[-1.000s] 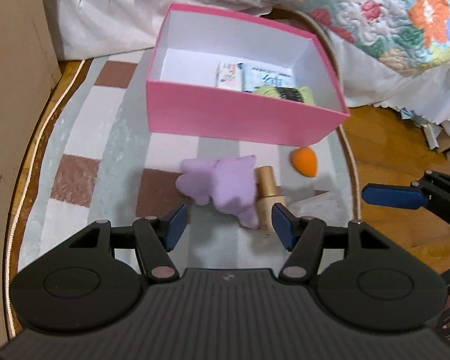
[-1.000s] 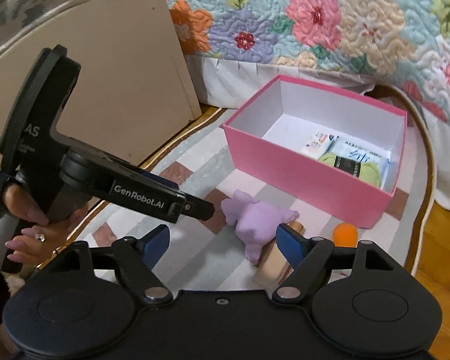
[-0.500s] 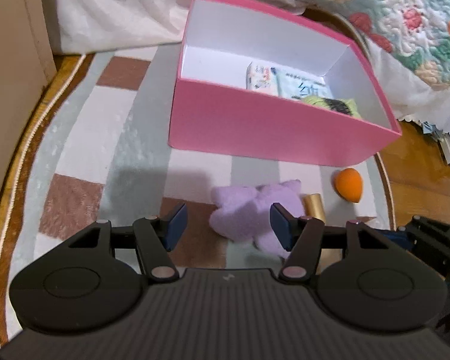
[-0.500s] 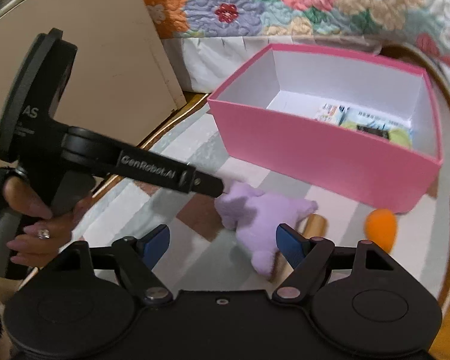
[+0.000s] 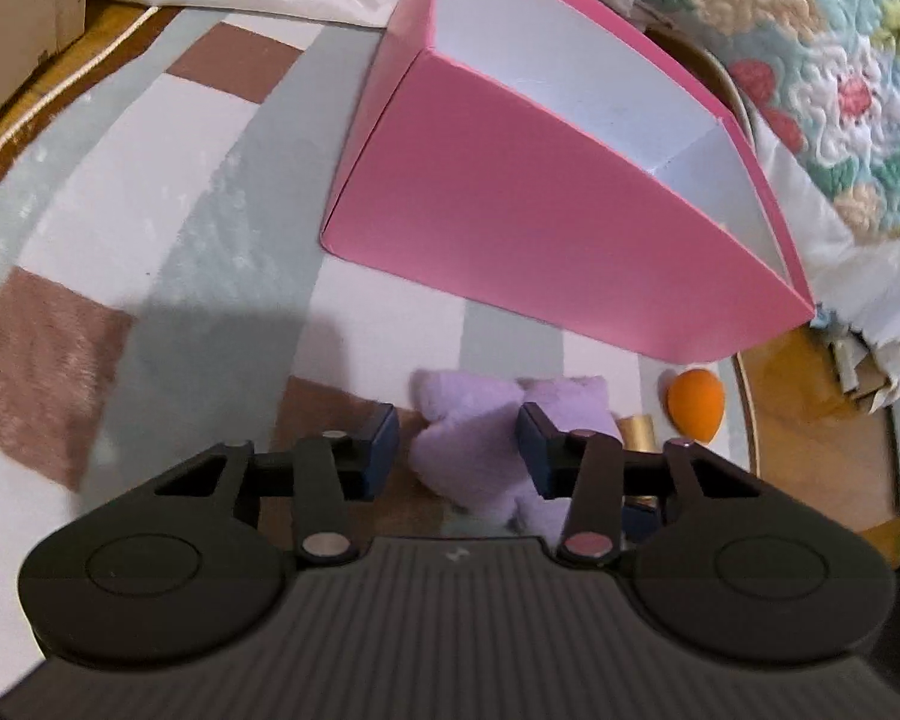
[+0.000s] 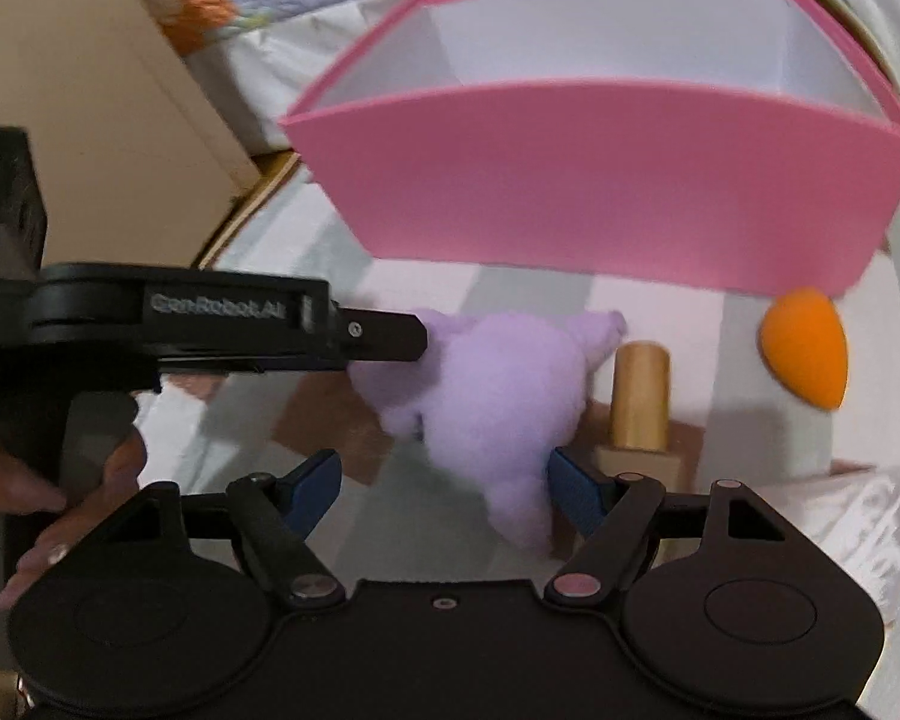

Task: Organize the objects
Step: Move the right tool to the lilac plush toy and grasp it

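A purple plush toy (image 5: 480, 438) lies on the checked rug in front of the pink box (image 5: 540, 228); it also shows in the right wrist view (image 6: 492, 384). My left gripper (image 5: 459, 453) is open, low over the rug, with the plush between its fingers. My right gripper (image 6: 444, 489) is open, its right finger beside the plush's lower end. A gold-capped bottle (image 6: 639, 396) lies right of the plush. An orange sponge egg (image 6: 807, 354) lies further right. The pink box (image 6: 600, 192) stands behind; its contents are hidden now.
The checked oval rug (image 5: 150, 240) lies on a wooden floor. A bed with a floral quilt (image 5: 810, 30) stands behind the box. A beige cabinet panel (image 6: 90, 90) stands at the left. The left gripper's body (image 6: 180, 324) crosses the right wrist view.
Both grippers have dropped lower and moved in on the plush. The left gripper's fingers now straddle it. The box contents have gone out of sight behind its front wall.
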### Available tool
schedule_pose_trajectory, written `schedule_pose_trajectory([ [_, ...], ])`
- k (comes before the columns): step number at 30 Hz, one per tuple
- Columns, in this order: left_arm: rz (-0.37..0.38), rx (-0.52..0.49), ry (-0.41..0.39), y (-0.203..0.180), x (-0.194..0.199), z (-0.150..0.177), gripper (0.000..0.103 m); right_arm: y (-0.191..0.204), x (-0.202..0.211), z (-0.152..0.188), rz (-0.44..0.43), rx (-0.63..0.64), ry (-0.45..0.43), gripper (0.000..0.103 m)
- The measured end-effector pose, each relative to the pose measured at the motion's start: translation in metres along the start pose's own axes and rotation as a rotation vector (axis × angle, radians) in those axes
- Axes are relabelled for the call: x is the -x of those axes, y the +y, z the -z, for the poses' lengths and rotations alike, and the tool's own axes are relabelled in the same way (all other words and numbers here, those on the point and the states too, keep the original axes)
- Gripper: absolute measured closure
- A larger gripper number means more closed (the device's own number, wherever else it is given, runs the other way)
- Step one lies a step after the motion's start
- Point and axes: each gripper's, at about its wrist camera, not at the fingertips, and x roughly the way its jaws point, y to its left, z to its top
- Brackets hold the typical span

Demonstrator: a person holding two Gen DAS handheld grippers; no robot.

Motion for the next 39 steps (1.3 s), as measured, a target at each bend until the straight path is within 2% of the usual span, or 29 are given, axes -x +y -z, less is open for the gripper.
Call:
schedule_pose_trajectory([
  [2, 0.010, -0.003, -0.011, -0.003, 0.001, 0.001, 0.071, 0.007, -0.004, -0.002, 0.053, 0.049, -0.011, 0.023],
  [4, -0.003, -0.035, -0.013, -0.010, 0.003, 0.003, 0.077, 0.007, -0.006, -0.005, 0.085, 0.045, -0.025, 0.025],
  [6, -0.028, -0.085, -0.011, -0.018, 0.004, 0.005, 0.080, 0.002, -0.005, -0.006, 0.101, 0.012, -0.043, 0.036],
  [8, -0.041, -0.088, -0.018, -0.022, 0.006, 0.007, 0.081, -0.003, -0.004, -0.005, 0.113, 0.006, -0.056, 0.046],
  [11, -0.060, -0.070, -0.027, -0.025, 0.008, 0.011, 0.081, -0.002, -0.004, 0.000, 0.127, 0.068, -0.061, 0.050],
  [17, -0.088, -0.016, -0.059, -0.028, 0.012, 0.022, 0.081, 0.000, -0.010, 0.002, 0.151, 0.178, -0.038, 0.049],
  [19, -0.109, -0.010, -0.071, -0.028, 0.012, 0.025, 0.080, -0.001, -0.011, 0.001, 0.146, 0.194, -0.043, 0.048],
  [22, -0.103, 0.016, -0.080, -0.027, 0.014, 0.028, 0.081, -0.002, -0.010, -0.002, 0.139, 0.208, -0.028, 0.048],
  [25, -0.078, 0.045, -0.074, -0.028, 0.024, 0.031, 0.081, -0.002, -0.001, 0.003, 0.115, 0.215, -0.025, 0.051],
  [31, -0.097, 0.004, -0.049, -0.043, 0.050, 0.034, 0.081, 0.008, 0.030, 0.007, 0.043, 0.219, -0.012, 0.051],
  [32, -0.091, 0.003, -0.050, -0.046, 0.056, 0.036, 0.081, 0.011, 0.038, 0.007, 0.024, 0.221, -0.008, 0.049],
  [35, -0.076, -0.018, -0.028, -0.059, 0.070, 0.041, 0.081, 0.018, 0.053, 0.007, -0.009, 0.242, -0.028, 0.029],
  [37, -0.113, -0.049, -0.016, -0.070, 0.077, 0.043, 0.082, 0.021, 0.066, 0.006, -0.030, 0.255, -0.045, 0.029],
  [39, -0.115, -0.051, -0.031, -0.077, 0.085, 0.042, 0.082, 0.024, 0.075, 0.004, -0.048, 0.259, -0.059, 0.029],
])
